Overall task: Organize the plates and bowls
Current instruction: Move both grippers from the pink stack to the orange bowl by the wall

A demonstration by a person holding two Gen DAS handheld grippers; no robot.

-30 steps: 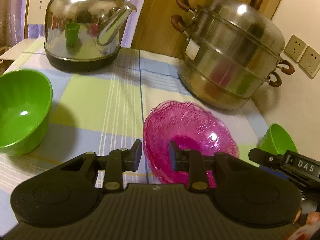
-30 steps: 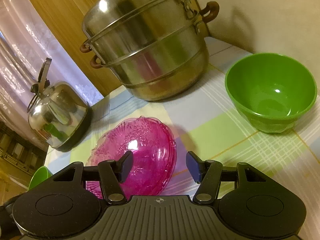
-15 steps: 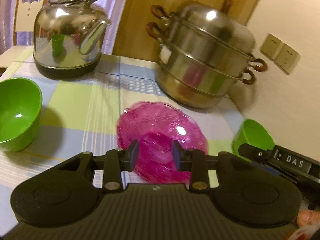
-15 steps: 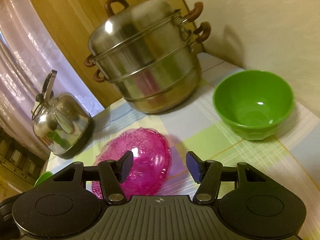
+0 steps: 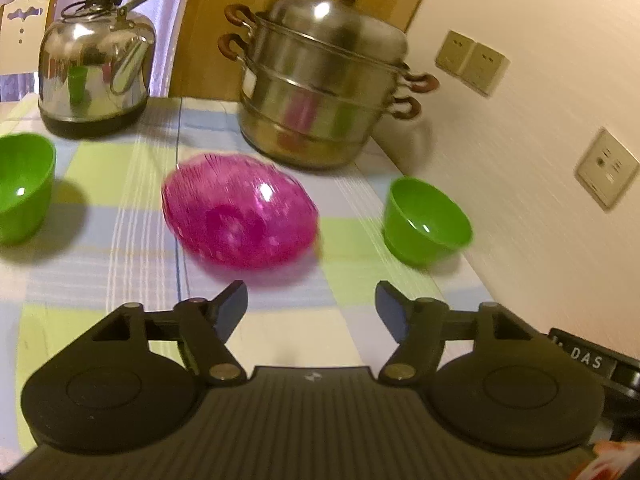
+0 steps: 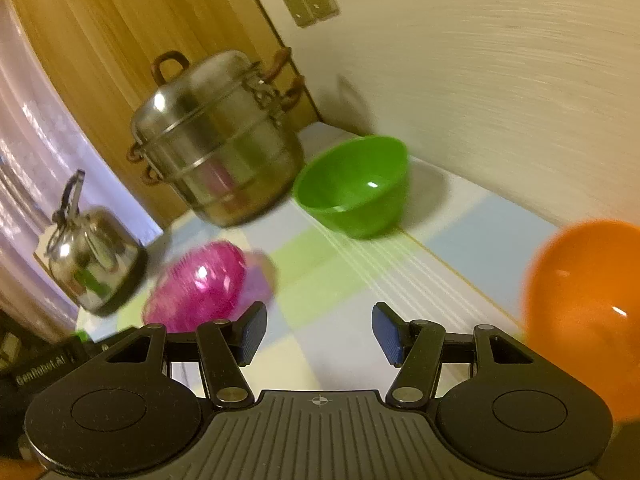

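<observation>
We are between grips: the pink dish (image 5: 239,212) lies on the checked tablecloth (image 5: 120,240) just in front of the steamer pot (image 5: 320,92), and neither claw has anything in it. Our left gripper (image 5: 311,305) has just been opening its jaws and now stands wide with only cloth showing between the pads, a little short of the dish. Our right gripper (image 6: 319,332) stands about half open, likewise empty. One green bowl (image 5: 426,220) sits to the right of the pot, near the wall; a second green bowl (image 5: 24,188) sits well to the left of the pot, in front of the kettle (image 5: 96,76); an orange bowl (image 6: 588,312) lies furthest from the pot, at the right edge of the right wrist view. As we judge it, the dish is set down and the next step is to fetch a bowl, which calls for bringing open jaws over one rim wall and closing on it without tipping it. The other gripper's body reads "DAS" (image 5: 586,358) in the left view and "Genrobot.AI" (image 6: 40,372) in the right, somewhat blurred.
</observation>
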